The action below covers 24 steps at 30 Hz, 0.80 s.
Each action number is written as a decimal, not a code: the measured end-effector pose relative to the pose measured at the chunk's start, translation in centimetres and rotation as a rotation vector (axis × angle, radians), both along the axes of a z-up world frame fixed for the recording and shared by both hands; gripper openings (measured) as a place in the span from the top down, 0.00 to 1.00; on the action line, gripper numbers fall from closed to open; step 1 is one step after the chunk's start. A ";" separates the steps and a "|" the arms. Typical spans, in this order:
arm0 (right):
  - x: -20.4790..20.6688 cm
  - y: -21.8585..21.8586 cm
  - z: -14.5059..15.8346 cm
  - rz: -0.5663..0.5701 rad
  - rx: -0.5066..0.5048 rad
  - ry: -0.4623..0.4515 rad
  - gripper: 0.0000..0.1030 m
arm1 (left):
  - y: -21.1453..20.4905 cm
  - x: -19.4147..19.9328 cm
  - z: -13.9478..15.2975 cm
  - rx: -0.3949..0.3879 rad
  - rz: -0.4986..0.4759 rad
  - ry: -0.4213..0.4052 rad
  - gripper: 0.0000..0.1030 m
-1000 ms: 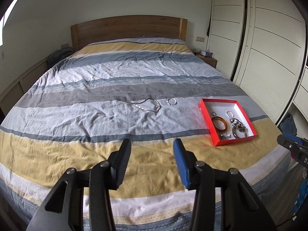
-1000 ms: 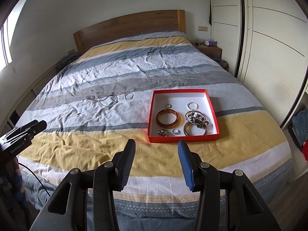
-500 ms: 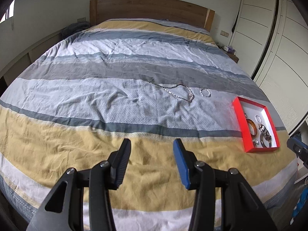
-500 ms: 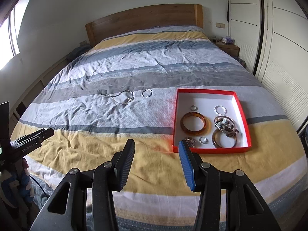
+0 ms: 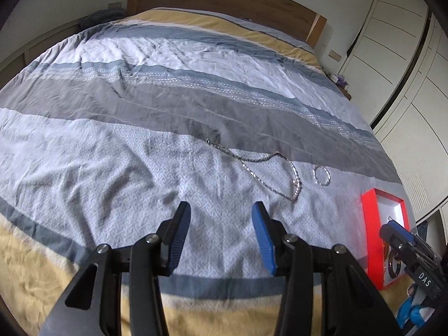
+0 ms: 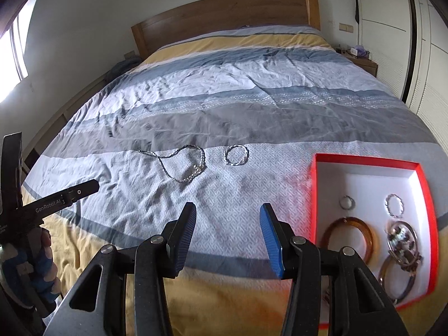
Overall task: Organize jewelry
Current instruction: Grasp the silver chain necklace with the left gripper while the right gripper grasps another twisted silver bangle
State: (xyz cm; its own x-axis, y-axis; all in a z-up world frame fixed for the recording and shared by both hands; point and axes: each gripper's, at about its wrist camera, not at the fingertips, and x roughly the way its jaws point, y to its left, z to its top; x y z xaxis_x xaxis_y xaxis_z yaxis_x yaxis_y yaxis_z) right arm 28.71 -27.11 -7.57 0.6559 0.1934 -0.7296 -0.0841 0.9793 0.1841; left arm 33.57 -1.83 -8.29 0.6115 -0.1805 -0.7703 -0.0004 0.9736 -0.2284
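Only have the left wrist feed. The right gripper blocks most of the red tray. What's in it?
Observer: The right wrist view shows the red tray holding an amber bangle, a small ring, a twisted silver hoop and a cluster of silver bangles.
Operator: Right gripper carrying anything?
Observer: No. The right gripper has its jaws open with nothing between them, over the bedspread left of the tray.
Operator: What does it face?
Observer: The loose bracelet lies nearly straight ahead of it, the necklace ahead and to the left.
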 end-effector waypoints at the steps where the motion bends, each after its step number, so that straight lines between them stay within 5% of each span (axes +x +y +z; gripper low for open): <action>1: 0.9 0.1 -0.5 0.002 0.006 0.002 0.54 | -0.3 1.0 -0.3 0.012 -0.003 -0.002 0.58; 10: 7.7 0.1 -3.6 -0.008 0.022 0.014 0.55 | -2.5 9.1 -3.9 0.036 -0.014 0.068 0.58; 20: 13.2 -0.4 -6.3 -0.065 0.047 0.055 0.55 | -2.3 11.7 -7.3 -0.041 0.061 0.128 0.58; 24: 14.2 0.1 -7.4 -0.055 0.024 0.075 0.58 | -3.1 12.8 -7.9 0.004 0.073 0.149 0.58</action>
State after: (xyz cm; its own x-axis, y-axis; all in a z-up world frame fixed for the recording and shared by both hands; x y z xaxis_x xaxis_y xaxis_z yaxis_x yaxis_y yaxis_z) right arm 42.91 -27.03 -15.00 0.6096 0.1771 -0.7727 -0.0158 0.9772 0.2115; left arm 46.32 -4.91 -16.23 0.5016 -0.1362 -0.8543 -0.1049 0.9707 -0.2163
